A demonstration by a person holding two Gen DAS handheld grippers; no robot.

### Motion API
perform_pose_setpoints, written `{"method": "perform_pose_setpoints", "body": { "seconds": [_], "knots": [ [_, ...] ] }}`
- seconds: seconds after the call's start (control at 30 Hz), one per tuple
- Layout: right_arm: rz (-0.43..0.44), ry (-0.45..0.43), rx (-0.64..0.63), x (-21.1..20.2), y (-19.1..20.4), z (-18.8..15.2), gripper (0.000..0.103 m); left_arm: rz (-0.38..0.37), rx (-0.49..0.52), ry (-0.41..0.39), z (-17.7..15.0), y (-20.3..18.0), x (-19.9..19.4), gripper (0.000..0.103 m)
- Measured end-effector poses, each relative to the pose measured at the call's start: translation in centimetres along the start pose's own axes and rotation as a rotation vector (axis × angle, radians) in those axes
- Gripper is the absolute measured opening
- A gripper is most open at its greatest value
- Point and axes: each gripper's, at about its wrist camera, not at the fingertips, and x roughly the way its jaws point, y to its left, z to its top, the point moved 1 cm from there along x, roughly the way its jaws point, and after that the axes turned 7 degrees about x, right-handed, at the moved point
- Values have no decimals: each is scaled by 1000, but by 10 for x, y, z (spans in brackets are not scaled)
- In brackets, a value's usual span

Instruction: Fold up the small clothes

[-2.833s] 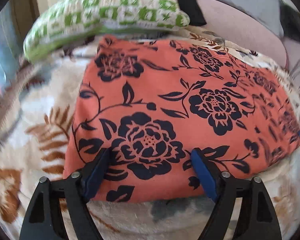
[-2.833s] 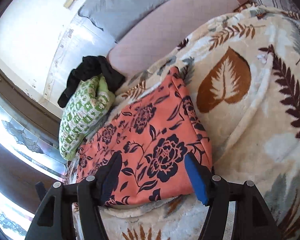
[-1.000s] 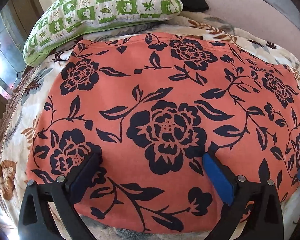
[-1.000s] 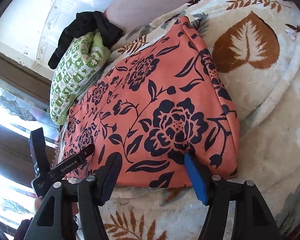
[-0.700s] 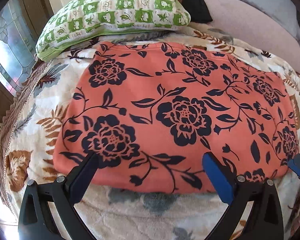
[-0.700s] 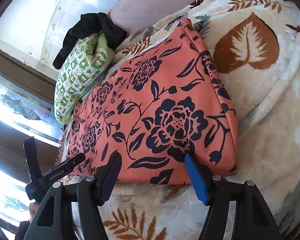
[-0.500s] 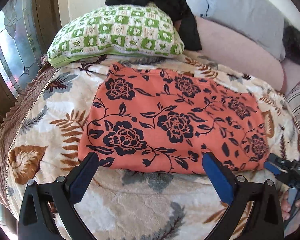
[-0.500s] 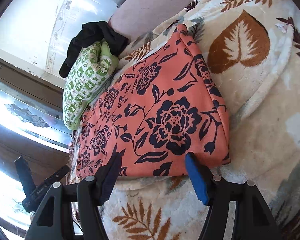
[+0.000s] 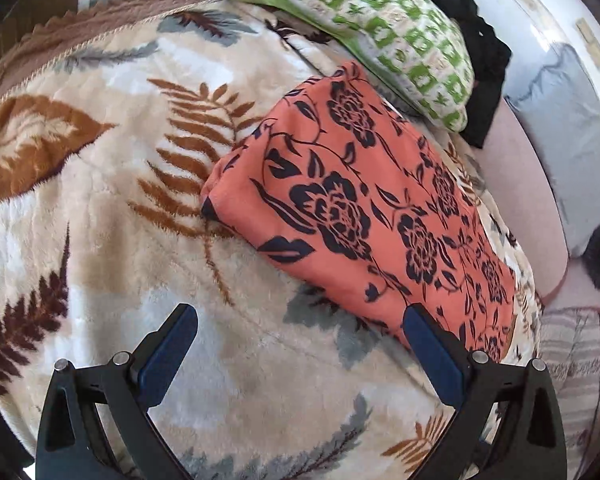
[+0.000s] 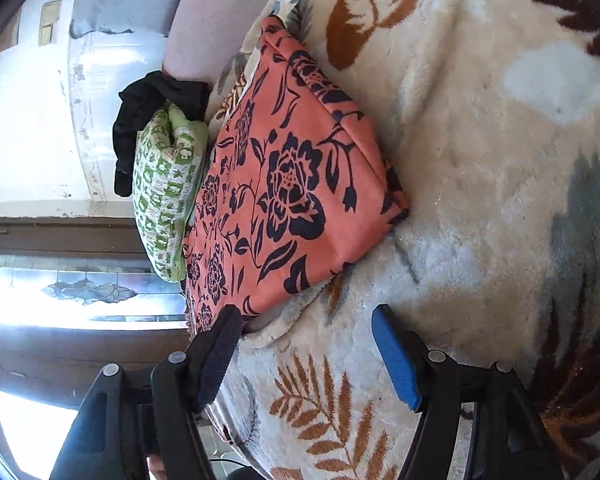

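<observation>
Garment [image 9: 372, 216]: orange cloth with a dark floral print, lying as a flat, elongated rectangle on the leaf-patterned blanket [image 9: 100, 184] that covers the bed. Its edges look doubled, which suggests at least one fold is already made; how many layers there are cannot be told. In the right wrist view the same piece [image 10: 284, 184] shows a thick, rolled near corner and a long side running away toward the pillow.

Left gripper [image 9: 300, 330]: jaws wide, nothing between them. The right-hand jaw stands just at the garment's near end, the other over bare blanket. No contact with the cloth can be confirmed.

Right gripper [image 10: 304, 324]: jaws fairly wide and empty. The dark jaw sits just beside the garment's near edge; the blue one is over blanket only.

Surroundings: a green-and-white checked pillow [image 9: 360, 28] lies against the far end of the garment, with a black cloth [image 9: 480, 68] behind it. A grey cushion [image 9: 552, 120] and a pink surface lie beyond. A stained-glass window [image 10: 88, 292] is visible in the right wrist view.

Assessment: both tools appear to stand off between folds, with the piece partly folded. The next move calls for each gripper to close on a corner of one short end, lift both layers together, and carry that end across to the opposite end, corners aligned.
</observation>
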Motion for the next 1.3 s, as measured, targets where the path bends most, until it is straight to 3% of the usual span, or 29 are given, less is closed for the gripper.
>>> {"method": "perform_pose_setpoints", "body": {
  "seconds": [0.33, 0.37, 0.43, 0.47, 0.5, 0.6, 0.67, 0.73, 0.8, 0.83, 0.87, 0.9, 1.3],
  "knots": [
    [69, -141, -120, 12, 16, 22, 71, -27, -94, -64, 51, 11, 42, 102],
    [83, -170, -153, 11, 19, 22, 71, -31, -86, -72, 52, 11, 42, 96],
    [80, -198, -213, 14, 25, 21, 71, -18, -52, -79, 53, 11, 43, 67],
    [60, -204, -241, 18, 28, 21, 71, -13, -37, -73, 53, 11, 44, 46],
    [32, -216, -259, 19, 29, 20, 67, -11, -30, -75, 53, 13, 44, 43],
    [-53, -240, -278, 25, 29, 20, 34, -34, -36, -83, 52, 21, 44, 41],
    [-39, -237, -239, 25, 23, 23, 32, -38, -47, -82, 53, 21, 46, 42],
    [-20, -231, -214, 25, 20, 26, 32, -47, -55, -89, 52, 17, 46, 51],
    [5, -239, -192, 24, 16, 28, 32, -21, -36, -90, 53, 11, 48, 50],
    [5, -240, -201, 24, 16, 28, 32, 5, -23, -94, 53, 9, 47, 42],
    [-6, -247, -222, 23, 18, 27, 31, 33, -12, -102, 53, 8, 46, 26],
    [-20, -259, -244, 22, 20, 25, 28, 30, -8, -115, 53, 8, 42, 20],
    [-68, -393, -406, -18, 50, 3, 10, 53, 154, -221, 31, -26, -23, 15]
  ]
}}
